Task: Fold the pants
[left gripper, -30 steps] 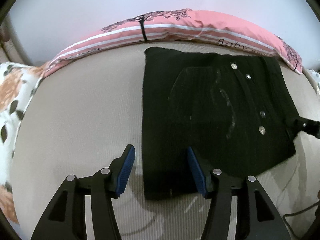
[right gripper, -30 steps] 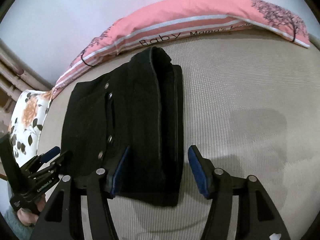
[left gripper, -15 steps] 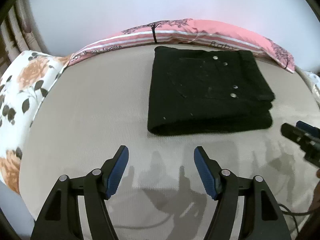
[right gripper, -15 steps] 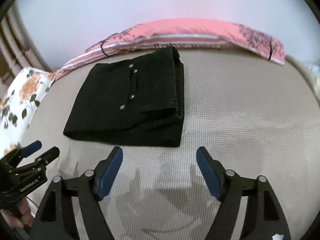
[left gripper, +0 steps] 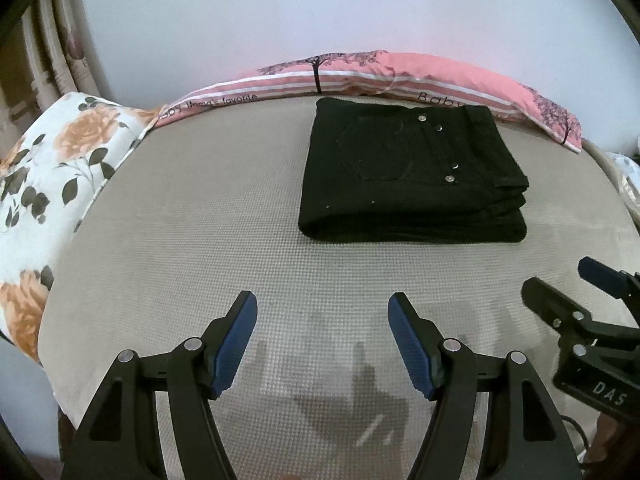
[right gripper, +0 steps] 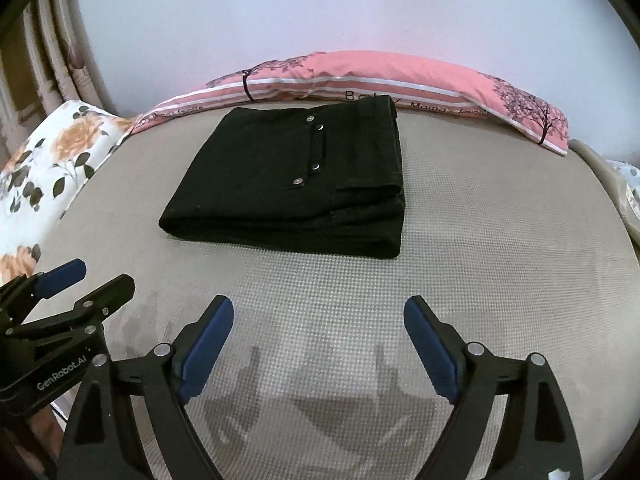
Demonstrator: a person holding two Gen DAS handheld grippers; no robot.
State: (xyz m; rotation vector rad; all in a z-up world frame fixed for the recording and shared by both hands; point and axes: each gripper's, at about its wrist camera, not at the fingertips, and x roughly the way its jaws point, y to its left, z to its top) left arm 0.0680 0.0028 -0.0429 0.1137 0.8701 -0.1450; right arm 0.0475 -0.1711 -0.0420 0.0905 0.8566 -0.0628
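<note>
The black pants (left gripper: 408, 172) lie folded into a thick rectangle on the beige mattress (left gripper: 224, 240), near its far edge; they also show in the right wrist view (right gripper: 296, 184). Metal snaps dot the top layer. My left gripper (left gripper: 322, 340) is open and empty, held above the mattress well short of the pants. My right gripper (right gripper: 318, 344) is open and empty too, also back from the pants. Each gripper shows in the other's view: the right one (left gripper: 580, 300) at the right edge, the left one (right gripper: 84, 284) at the left edge.
A pink striped pillow (left gripper: 400, 76) lies along the far edge behind the pants, against a pale wall. A floral pillow (left gripper: 52, 168) lies at the left. A curtain (left gripper: 52, 52) hangs at the far left.
Both grippers have let go of the pants and pulled back toward the near edge and upward. The pants now lie still, fully folded.
</note>
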